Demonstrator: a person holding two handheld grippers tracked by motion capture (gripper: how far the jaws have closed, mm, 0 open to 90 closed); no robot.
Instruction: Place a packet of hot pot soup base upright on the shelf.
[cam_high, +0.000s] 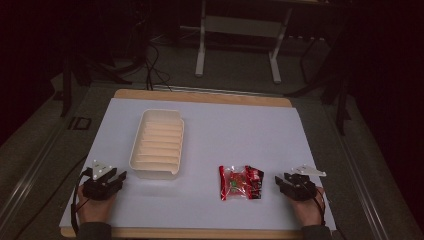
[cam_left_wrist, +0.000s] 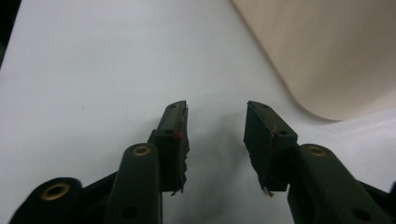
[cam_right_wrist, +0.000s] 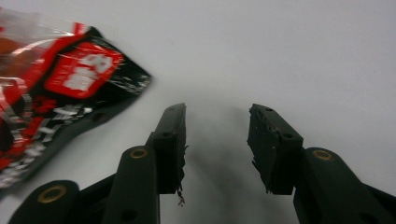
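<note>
While both jaws gape empty, right gripper (cam_right_wrist: 217, 116) sits just beside red-black crinkly plastic snack packet (cam_high: 240, 182), left gripper (cam_left_wrist: 217, 116) near, maybe touching, cream ribbed plastic tray (cam_high: 157, 142).

Left side: cream tray (cam_high: 157, 142) blocks the way just ahead of the left gripper (cam_high: 116, 179).
Middle: bare surface (cam_high: 240, 130) between tray and snack packet (cam_high: 240, 182).
Right side: packet lies just beside the right gripper (cam_high: 280, 183).

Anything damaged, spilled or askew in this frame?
Only wear: the pads on the right hand-held gripper look frayed at their edges. The snack packet lies flat and sealed; the tray sits upright.
</note>
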